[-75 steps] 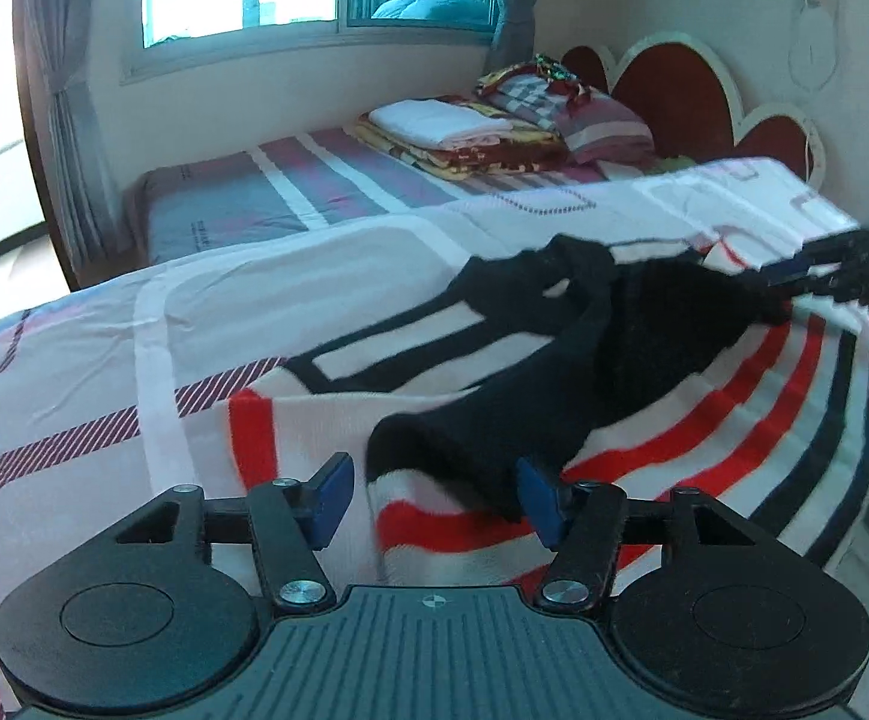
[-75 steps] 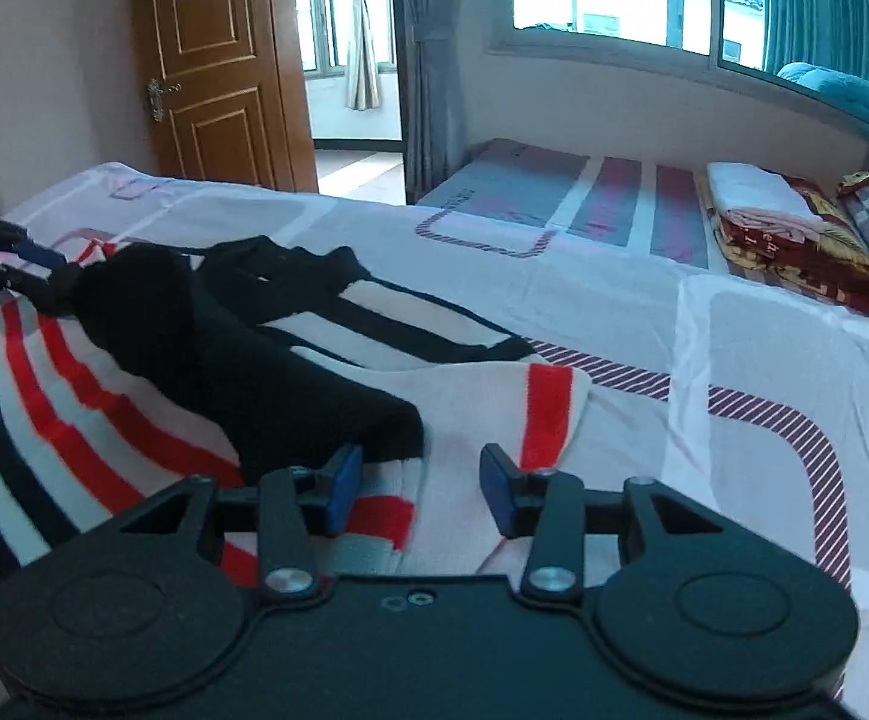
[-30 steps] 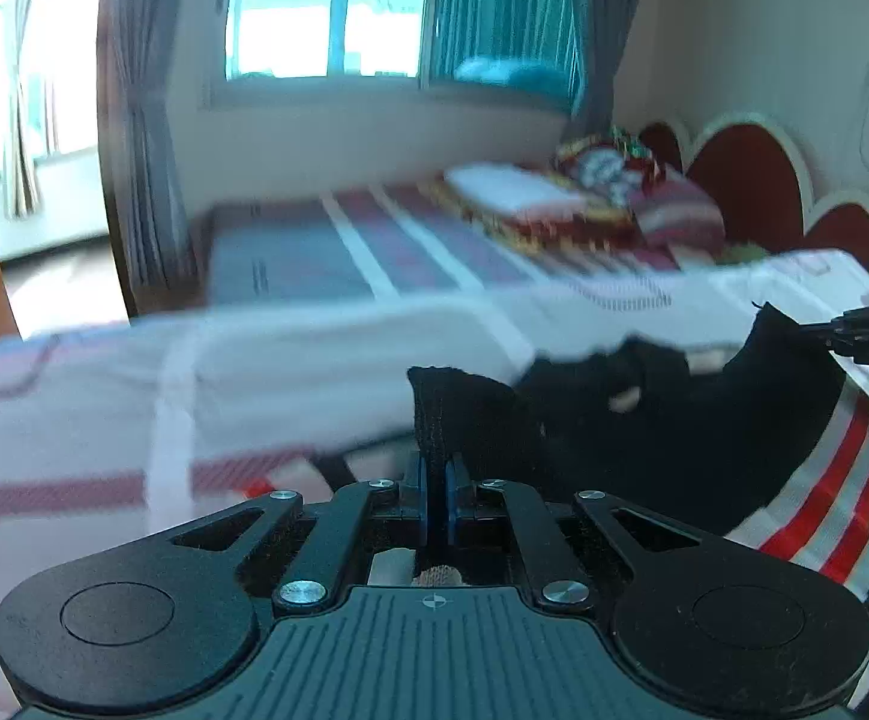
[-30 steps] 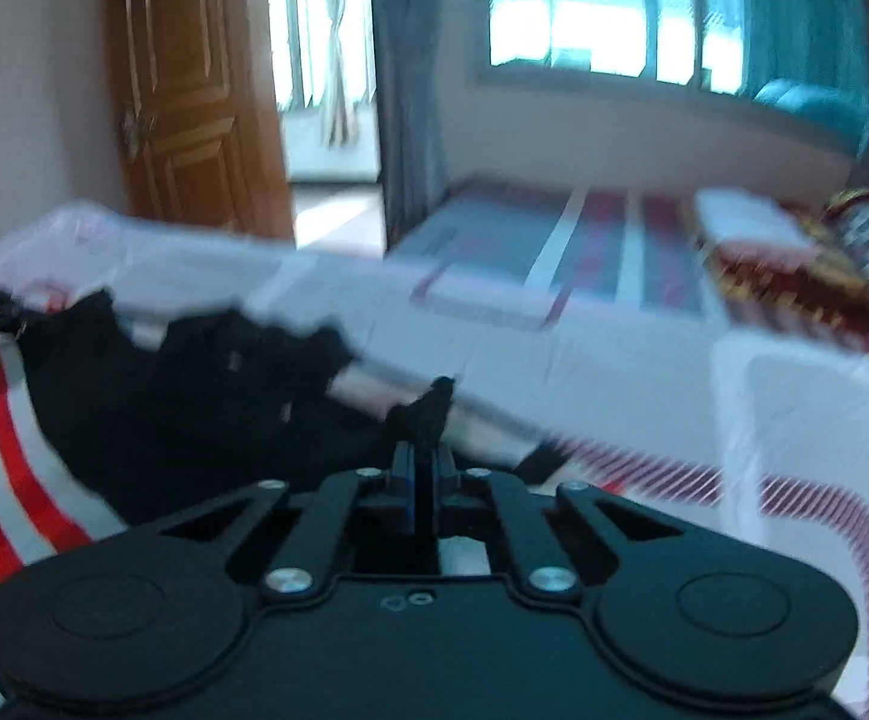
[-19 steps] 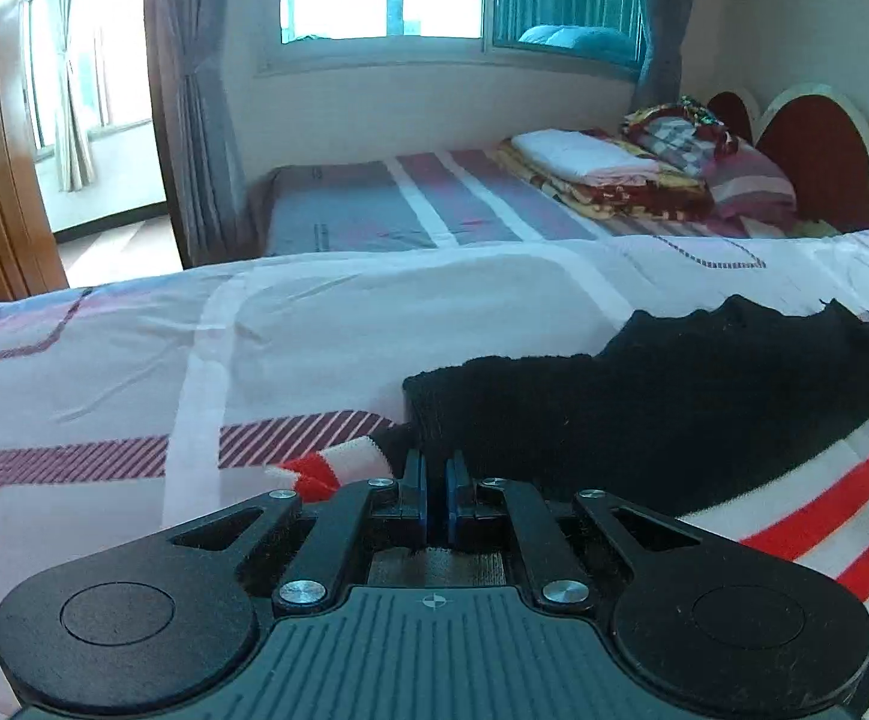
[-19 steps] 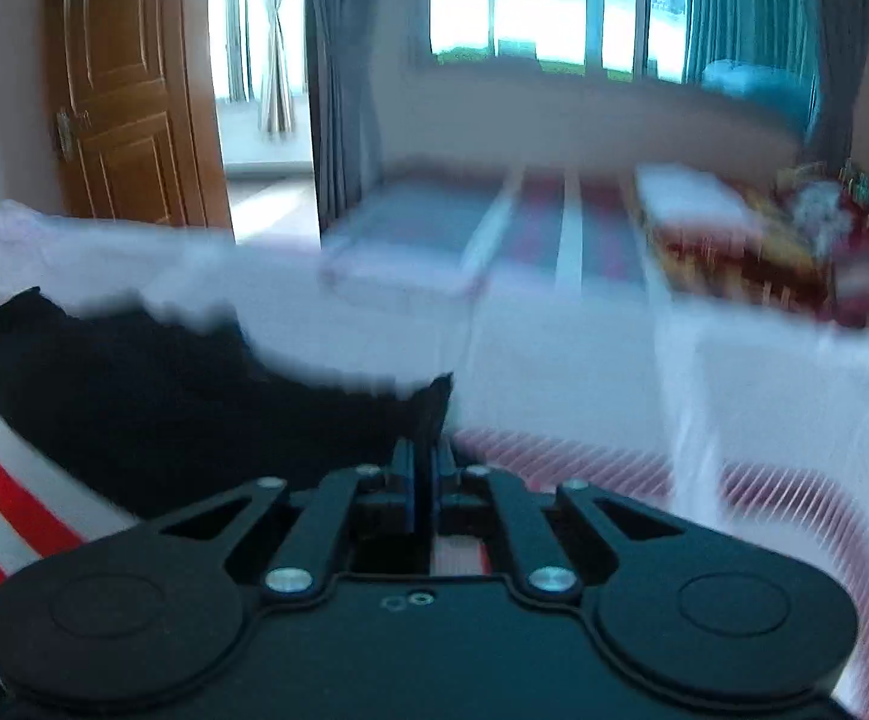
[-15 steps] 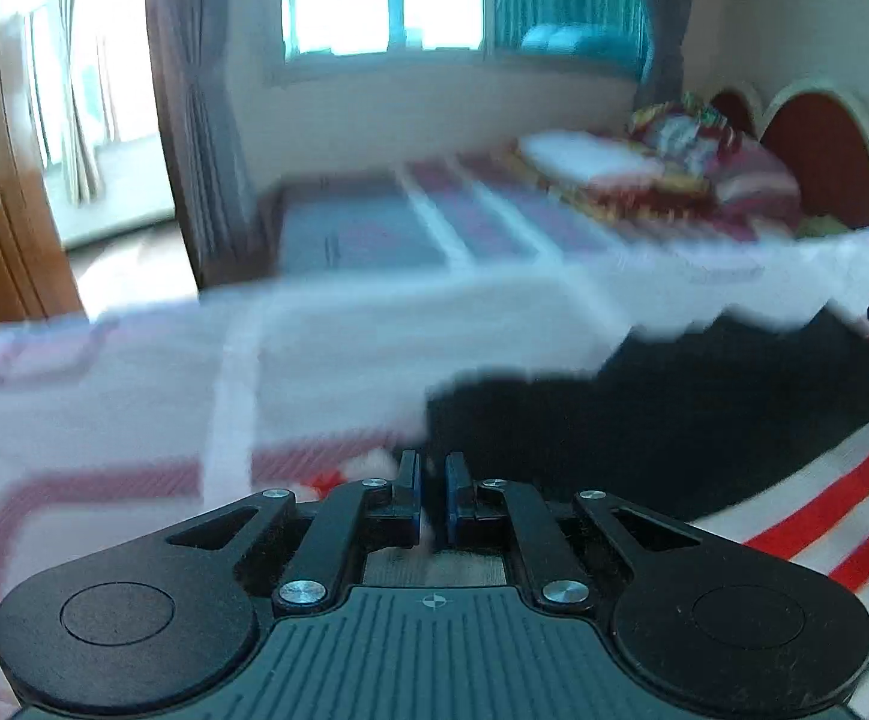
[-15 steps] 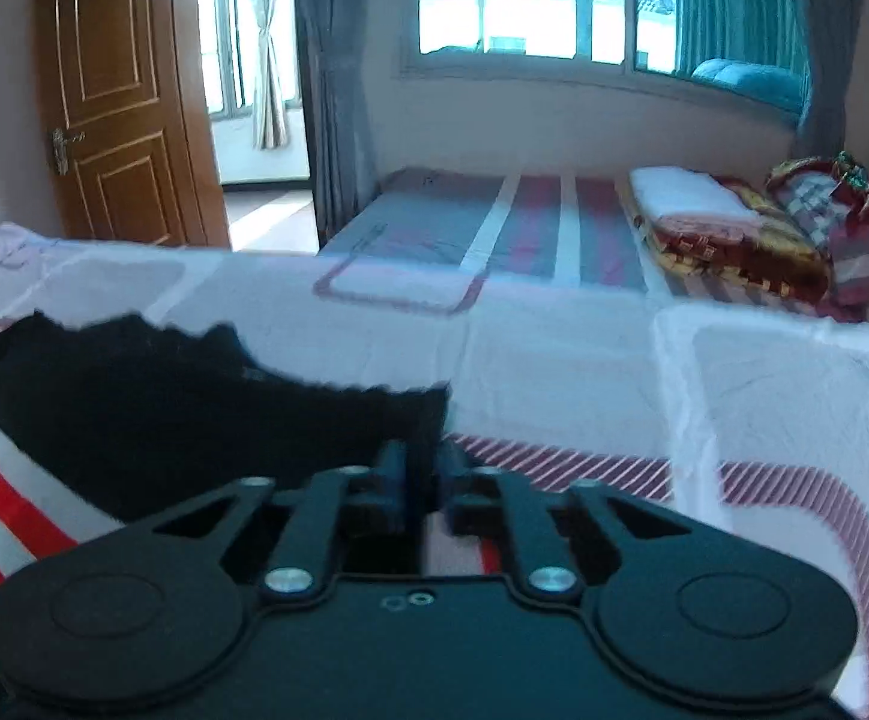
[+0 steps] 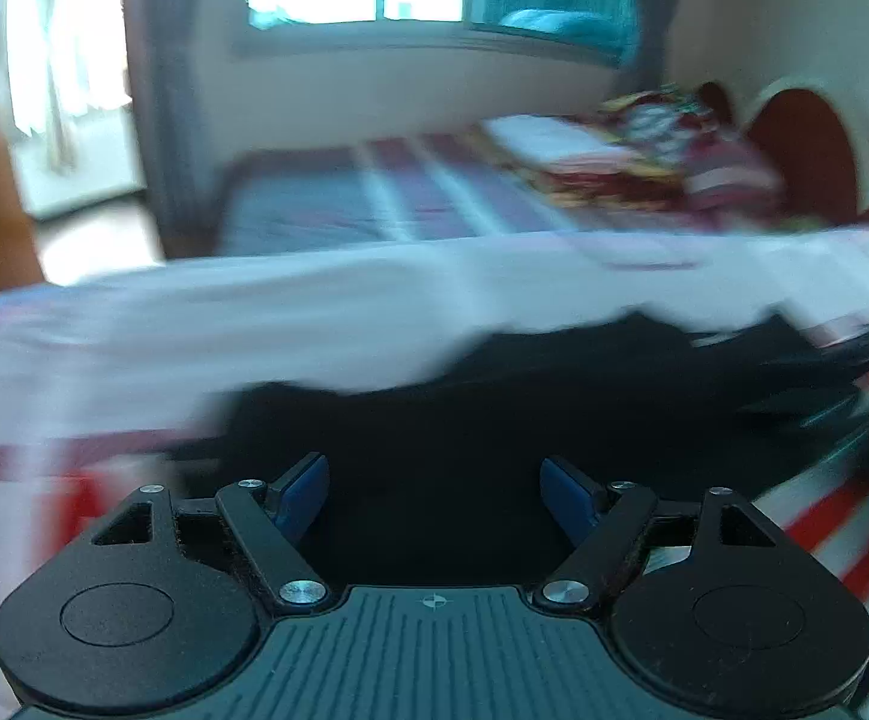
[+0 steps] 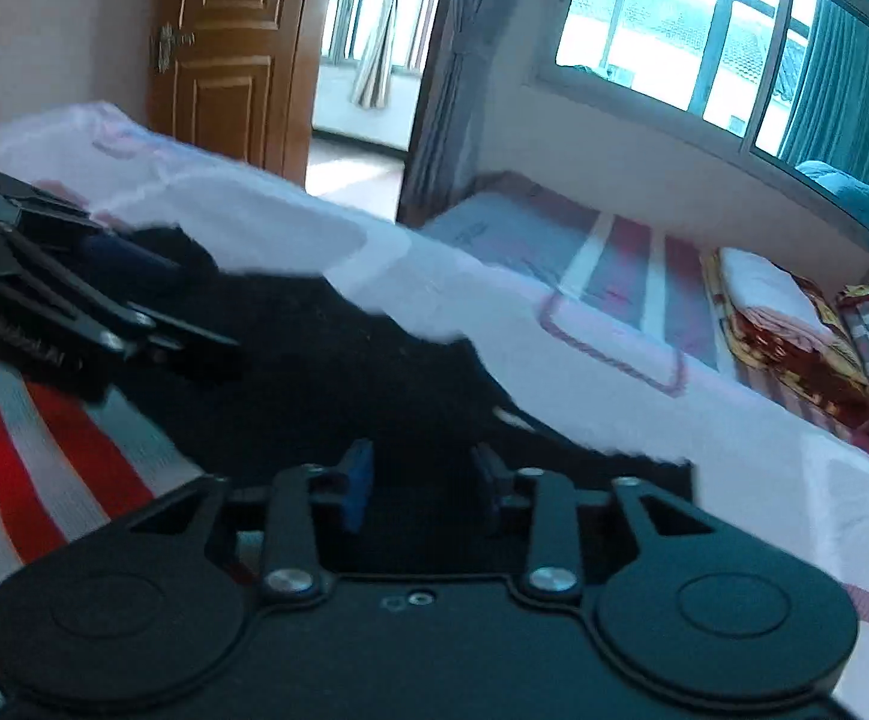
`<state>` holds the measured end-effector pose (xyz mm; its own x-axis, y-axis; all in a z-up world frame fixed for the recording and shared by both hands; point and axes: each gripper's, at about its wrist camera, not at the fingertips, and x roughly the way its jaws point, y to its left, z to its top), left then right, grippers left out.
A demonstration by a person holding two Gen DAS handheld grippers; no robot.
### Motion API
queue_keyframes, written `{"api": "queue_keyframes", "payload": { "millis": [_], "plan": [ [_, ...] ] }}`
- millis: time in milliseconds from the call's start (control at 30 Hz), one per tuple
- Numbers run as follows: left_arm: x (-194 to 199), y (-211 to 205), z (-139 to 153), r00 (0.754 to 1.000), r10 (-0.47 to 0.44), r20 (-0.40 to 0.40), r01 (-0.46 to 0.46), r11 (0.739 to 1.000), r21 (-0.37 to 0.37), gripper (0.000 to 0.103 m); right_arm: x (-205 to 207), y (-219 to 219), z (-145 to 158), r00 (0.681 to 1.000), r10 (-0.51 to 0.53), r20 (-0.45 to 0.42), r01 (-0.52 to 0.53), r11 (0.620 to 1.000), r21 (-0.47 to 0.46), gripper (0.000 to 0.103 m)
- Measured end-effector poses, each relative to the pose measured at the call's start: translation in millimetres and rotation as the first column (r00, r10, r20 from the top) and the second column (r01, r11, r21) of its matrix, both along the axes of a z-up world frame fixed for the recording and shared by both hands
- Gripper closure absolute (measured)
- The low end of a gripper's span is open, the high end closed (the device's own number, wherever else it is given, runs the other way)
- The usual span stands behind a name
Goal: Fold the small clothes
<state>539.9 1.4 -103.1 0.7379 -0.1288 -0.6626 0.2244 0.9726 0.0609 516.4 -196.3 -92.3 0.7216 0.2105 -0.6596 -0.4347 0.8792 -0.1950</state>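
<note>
Left wrist view, blurred by motion: the left gripper [image 9: 434,495] stands with its blue pads [image 9: 302,495] spread wide, the jaws having just been opening, nothing pinched between them. The black garment [image 9: 494,408] lies flat ahead of the fingers on the red-striped blanket [image 9: 824,528], spread over the white bedsheet [image 9: 254,324].

Right wrist view: the right gripper [image 10: 422,489] shows a narrow gap, its jaws also just opening, pads off the cloth. The black garment [image 10: 344,384] stretches from its fingers leftward on the bedsheet [image 10: 734,450], where the left gripper [image 10: 152,300] hangs over the cloth's far end beside the red-striped blanket [image 10: 44,450].
</note>
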Motion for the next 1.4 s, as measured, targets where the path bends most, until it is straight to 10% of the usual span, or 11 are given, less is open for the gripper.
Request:
{"api": "queue_keyframes", "payload": {
  "millis": [200,467,667,1033,1400],
  "plan": [
    [-21.8,56.1,13.6,0.995,0.090,0.046,-0.090,0.996,-0.009,0.025,-9.5,-101.3,14.4,0.979,-0.184,-0.083,0.193,0.973,0.124,0.066],
    [-63.2,-33.6,21.3,0.993,-0.095,0.074,0.099,0.993,-0.057,0.025,-52.1,1.4,30.2,0.999,-0.010,-0.038,0.017,0.986,0.166,0.071],
    [-85.9,-32.3,1.0,0.998,-0.048,0.030,0.049,0.998,-0.034,0.025,-60.0,41.3,6.1,0.999,0.027,-0.029,-0.025,0.998,0.058,0.067],
    [-115.0,32.5,14.8,0.997,0.065,0.045,-0.065,0.998,-0.001,0.025,-93.0,-82.0,21.5,0.965,-0.244,-0.095,0.252,0.964,0.083,0.068],
    [-159.8,-41.2,4.8,0.997,-0.070,0.031,0.071,0.997,-0.030,0.025,-125.5,44.6,16.8,0.995,-0.030,-0.099,0.043,0.991,0.130,0.068]
  ]
}}
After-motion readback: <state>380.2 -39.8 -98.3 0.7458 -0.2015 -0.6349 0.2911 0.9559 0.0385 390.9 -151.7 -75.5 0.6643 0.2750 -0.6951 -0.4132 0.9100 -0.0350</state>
